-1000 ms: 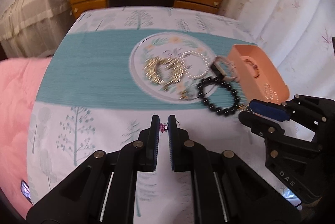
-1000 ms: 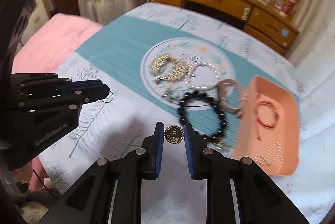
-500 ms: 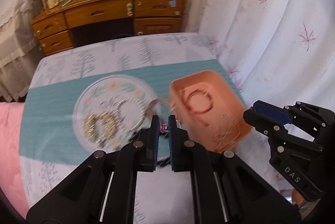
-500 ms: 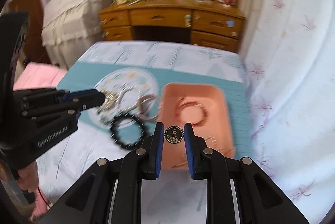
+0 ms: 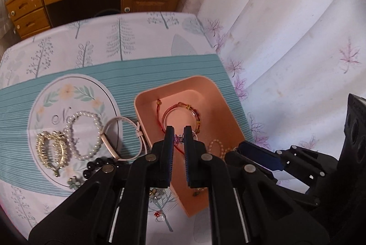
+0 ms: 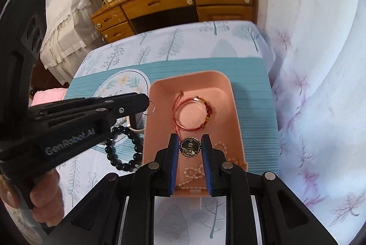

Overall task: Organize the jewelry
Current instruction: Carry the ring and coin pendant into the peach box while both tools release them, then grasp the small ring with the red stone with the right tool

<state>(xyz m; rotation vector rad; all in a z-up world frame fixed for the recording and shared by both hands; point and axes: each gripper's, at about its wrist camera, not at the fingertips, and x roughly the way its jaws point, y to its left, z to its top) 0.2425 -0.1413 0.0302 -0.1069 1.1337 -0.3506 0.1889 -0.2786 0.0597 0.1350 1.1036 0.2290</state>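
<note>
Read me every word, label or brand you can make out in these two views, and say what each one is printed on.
"GenRobot.AI": white lettering on the side of the left gripper, seen from the right wrist.
Cursive word starting "N": on the round floral print of the tablecloth, the rest covered by jewelry.
Round medallion in the right gripper: design too small to read.

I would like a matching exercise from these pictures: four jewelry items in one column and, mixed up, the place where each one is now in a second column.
Items
1. round gold brooch
2. red cord bracelet
3. black bead bracelet
4. pearl bracelet

Places
A. on the white printed circle of the cloth
B. lying inside the pink tray
C. between the jaws of the right gripper
D. on the cloth just left of the tray

Pairs: 1-C, 2-B, 3-D, 4-A
</note>
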